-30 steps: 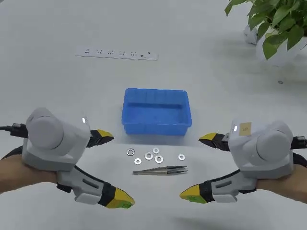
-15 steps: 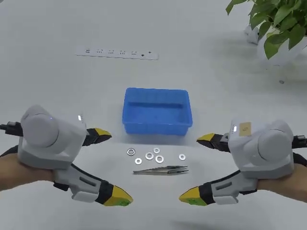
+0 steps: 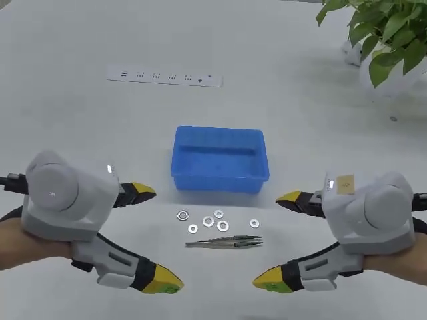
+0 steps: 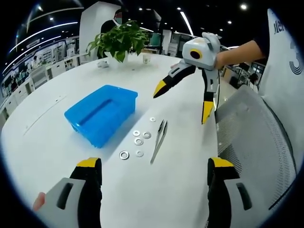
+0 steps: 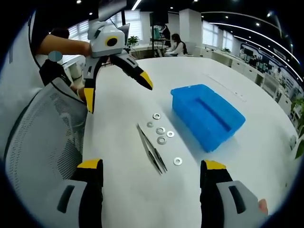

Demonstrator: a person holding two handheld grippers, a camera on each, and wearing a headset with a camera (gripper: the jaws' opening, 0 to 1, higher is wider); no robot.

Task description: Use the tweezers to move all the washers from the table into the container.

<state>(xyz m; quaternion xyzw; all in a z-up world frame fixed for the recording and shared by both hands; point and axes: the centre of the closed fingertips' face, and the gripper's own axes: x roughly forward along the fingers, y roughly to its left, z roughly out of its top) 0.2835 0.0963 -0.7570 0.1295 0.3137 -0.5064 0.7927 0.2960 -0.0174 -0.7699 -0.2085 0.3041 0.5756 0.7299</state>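
We see the tweezers (image 3: pixel 223 243) lying flat on the white table (image 3: pixel 80 133), crosswise in front of us, with neither gripper touching them. Just beyond them lie six washers (image 3: pixel 208 221), all on the table: five in a loose cluster and one off alone toward the right. Past the washers, near but not touching them, stands the blue container (image 3: pixel 220 184), open side up. The left gripper (image 3: pixel 157 237) hovers to the left of the tweezers and the right gripper (image 3: pixel 277 239) to the right. Both have their yellow-tipped jaws spread wide and pointing inward at the washers, and both hold nothing. Each gripper view shows the other gripper facing it across the tweezers, a hand behind it. Farther back on the table we see a white power strip (image 3: pixel 165 77), and at the far right a leafy green plant (image 3: pixel 380 33). A grey mesh chair (image 4: pixel 247 137) stands at the table's near edge.
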